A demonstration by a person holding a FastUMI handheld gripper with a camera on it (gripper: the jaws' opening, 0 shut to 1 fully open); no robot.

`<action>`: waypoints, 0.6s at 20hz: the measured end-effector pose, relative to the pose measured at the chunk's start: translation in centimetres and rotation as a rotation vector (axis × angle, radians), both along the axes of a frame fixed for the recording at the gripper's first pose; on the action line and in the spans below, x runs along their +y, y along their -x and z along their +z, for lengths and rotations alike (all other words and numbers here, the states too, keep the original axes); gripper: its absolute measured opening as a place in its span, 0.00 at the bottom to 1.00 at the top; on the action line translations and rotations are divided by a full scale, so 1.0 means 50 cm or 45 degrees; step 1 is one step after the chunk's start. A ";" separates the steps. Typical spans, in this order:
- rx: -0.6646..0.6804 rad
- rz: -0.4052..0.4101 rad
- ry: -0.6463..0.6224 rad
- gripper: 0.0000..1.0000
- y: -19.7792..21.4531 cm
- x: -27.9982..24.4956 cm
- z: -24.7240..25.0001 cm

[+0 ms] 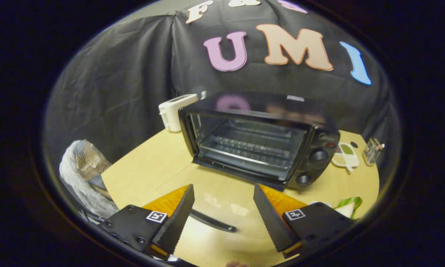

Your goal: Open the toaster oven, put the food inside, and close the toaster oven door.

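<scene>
Your tongs point(222, 213): two wedge-shaped fingers point(176, 218) with ridged, sawtooth inner faces, standing apart. Each sits on a flat black mounting block bearing a square white fiducial tag point(156, 216); round screw heads point(141, 239) at 7 o'clock.

You have one toaster oven point(259, 141) with its door point(222, 207) down and two knobs point(318, 156) on its panel, one white appliance point(175, 111) behind it, one small dish point(346, 154), one clear holder point(371, 150), and one gripper point(222, 211) with two spread fingers point(178, 218).
</scene>
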State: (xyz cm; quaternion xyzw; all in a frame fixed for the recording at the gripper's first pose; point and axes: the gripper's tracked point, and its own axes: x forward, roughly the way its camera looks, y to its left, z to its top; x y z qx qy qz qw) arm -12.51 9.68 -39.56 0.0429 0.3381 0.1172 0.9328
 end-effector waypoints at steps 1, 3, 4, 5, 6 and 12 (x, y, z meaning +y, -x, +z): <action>-0.033 -0.039 0.008 0.99 -0.014 -0.027 0.021; -0.089 -0.116 0.023 0.99 -0.035 -0.088 0.058; -0.104 -0.157 0.027 0.99 -0.040 -0.120 0.071; -0.114 -0.202 0.039 0.99 -0.044 -0.154 0.079; -0.123 -0.245 0.050 0.99 -0.047 -0.189 0.086; -0.103 -0.447 0.111 0.99 -0.011 -0.365 0.078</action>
